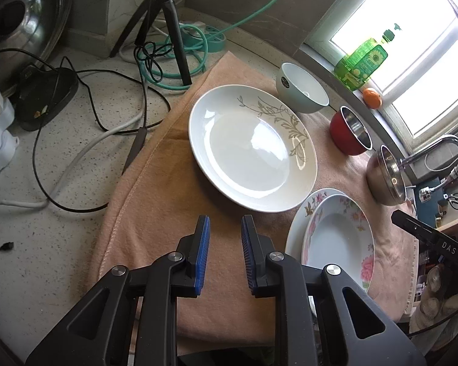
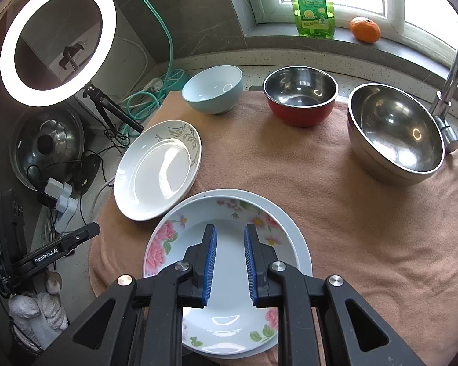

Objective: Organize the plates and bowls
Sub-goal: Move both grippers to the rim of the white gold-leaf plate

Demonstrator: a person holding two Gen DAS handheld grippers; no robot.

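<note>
Both tongs empty, jaws parted to a moderate gap, nothing between the blue pads.

Left gripper (image 1: 225, 235) hovers over bare towel (image 1: 155, 201) near its front edge, fingers pointing at the white plate (image 1: 250, 146) with the grey leaf print. That plate sits alone toward the towel's left edge, flat, not touching anything.

Right gripper (image 2: 230, 244) hangs over the flowered plate (image 2: 180, 231), which is stacked in a plain pale-blue plate (image 2: 296, 238) at the towel's front edge. Whether the pads touch the plate surface can't be told. From the left wrist view the same stack (image 1: 336, 244) lies just beside the white plate, small gap between the rims.

Bowls in a row along the towel's back edge, all upright and apart:
- light-blue bowl (image 2: 213, 91) at the back-left corner
- red bowl (image 2: 300, 100) with a steel inside, mid back
- big steel bowl (image 2: 394, 134) at the right edge, next to the tap (image 2: 455, 61)

Windowsill behind: green soap bottle (image 2: 313, 9) and an orange (image 2: 365, 29). Left of the towel on the counter (image 1: 61, 164): cables, tripod (image 1: 168, 21), pot lid (image 2: 45, 143), lit ring light (image 2: 58, 41).
</note>
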